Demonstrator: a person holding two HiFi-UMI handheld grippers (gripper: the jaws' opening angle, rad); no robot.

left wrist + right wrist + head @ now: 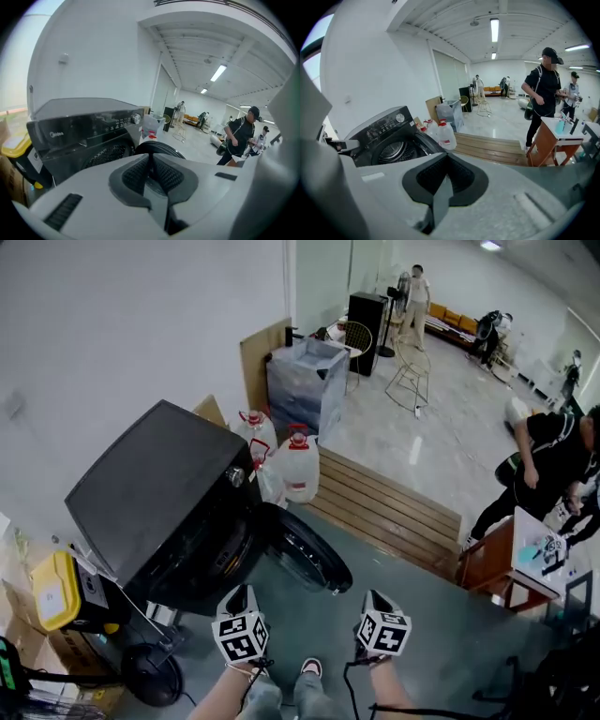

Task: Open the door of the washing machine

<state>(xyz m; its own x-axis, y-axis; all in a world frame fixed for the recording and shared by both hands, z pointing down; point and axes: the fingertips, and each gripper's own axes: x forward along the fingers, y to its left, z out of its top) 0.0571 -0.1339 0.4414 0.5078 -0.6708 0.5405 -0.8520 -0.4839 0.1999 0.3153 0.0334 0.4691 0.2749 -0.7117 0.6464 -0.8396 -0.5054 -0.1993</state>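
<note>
Already the door (305,557) of the black washing machine (150,491) stands open.

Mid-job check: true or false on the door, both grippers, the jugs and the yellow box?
1. The washer door stands open. True.
2. The left gripper grips the door's rim. False: its jaws are together on nothing, clear of the door.
3. The right gripper has its jaws wide apart. False: they are together, with nothing between them.
4. Jugs with red caps stand beside the washer. True.
5. A yellow box sits on top of the washer. False: it sits lower down, beside the washer.
</note>
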